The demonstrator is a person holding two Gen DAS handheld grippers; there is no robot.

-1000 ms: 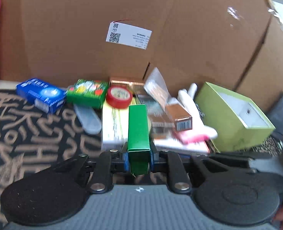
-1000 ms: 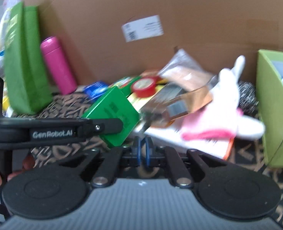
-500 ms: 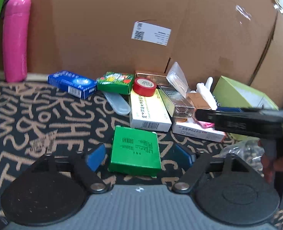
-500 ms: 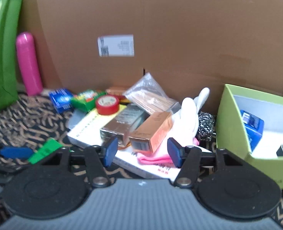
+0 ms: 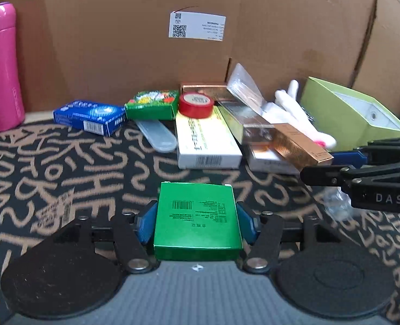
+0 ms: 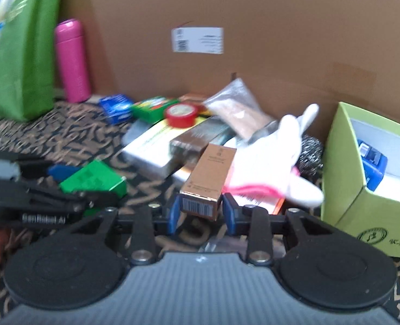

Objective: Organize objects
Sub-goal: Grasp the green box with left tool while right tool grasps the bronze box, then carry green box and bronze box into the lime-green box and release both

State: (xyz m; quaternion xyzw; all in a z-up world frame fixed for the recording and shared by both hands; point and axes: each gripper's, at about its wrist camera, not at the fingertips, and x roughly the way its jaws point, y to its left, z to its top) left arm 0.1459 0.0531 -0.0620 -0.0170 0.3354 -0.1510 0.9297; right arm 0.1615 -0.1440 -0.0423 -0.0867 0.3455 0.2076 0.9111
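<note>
Right now your left tool (image 5: 197, 226) has its two blue pads against the sides of the flat green box (image 5: 197, 222), one pad on each side. You cannot tell if it is squeezing the box or only touching it. The box lies on the worktop (image 5: 64, 168), which has a dark cloth with tan squiggles.

Your right tool (image 6: 200, 208) sits around the near end of the copper box (image 6: 209, 181), with a blue pad on each side. The picture is blurry, so you cannot tell if it pinches the box. The copper box points away from you and leans on the pile behind it.

That pile has a white and yellow box (image 5: 205, 140), a red tape roll (image 5: 196, 104) on top of it, and a white glove (image 6: 275, 162) with a pink edge. A blue box (image 5: 90, 116) and a small green box with pictures (image 5: 152, 104) lie to the left. A pink bottle (image 5: 1, 65) stands far left. An open lime green box (image 6: 367, 178) stands on the right, with blue things inside. A big cardboard wall (image 5: 146, 40) stands behind it all.
</note>
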